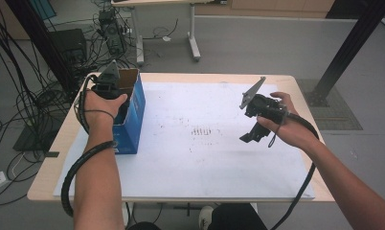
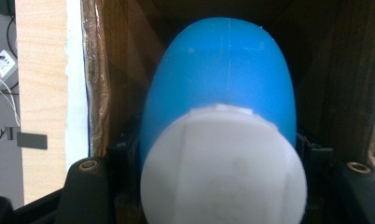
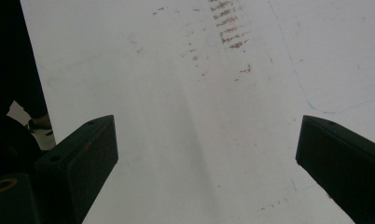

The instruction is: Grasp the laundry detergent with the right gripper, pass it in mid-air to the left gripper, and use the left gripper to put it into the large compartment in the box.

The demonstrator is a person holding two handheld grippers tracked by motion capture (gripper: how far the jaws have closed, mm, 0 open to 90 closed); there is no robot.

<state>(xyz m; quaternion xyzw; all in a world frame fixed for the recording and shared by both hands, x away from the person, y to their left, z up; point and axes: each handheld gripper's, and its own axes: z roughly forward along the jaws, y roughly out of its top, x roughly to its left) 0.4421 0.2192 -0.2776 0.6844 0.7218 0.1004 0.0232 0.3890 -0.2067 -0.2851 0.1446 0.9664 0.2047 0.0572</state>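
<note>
Blue-and-white bottle (image 2: 218,126): clamped in left gripper (image 1: 107,81) jaws, lowered inside open blue box (image 1: 133,120) at tabletop's (image 1: 181,79) left edge, likely for packing; right gripper (image 1: 257,129), jaws apart, empty, idle over white sheet (image 3: 185,116)

Open blue cardboard box (image 1: 133,108), brown inside, at the table's left edge: mouth occupied by the left gripper (image 1: 107,81) and the blue-and-white egg-shaped object (image 2: 223,93) clamped in it; brown walls (image 2: 115,70) close on both sides (little side room). White paper sheet (image 1: 205,158) on the wooden table (image 1: 47,167): bare from box to right gripper (image 1: 253,136), its wide-apart jaws above it, passage free.
</note>
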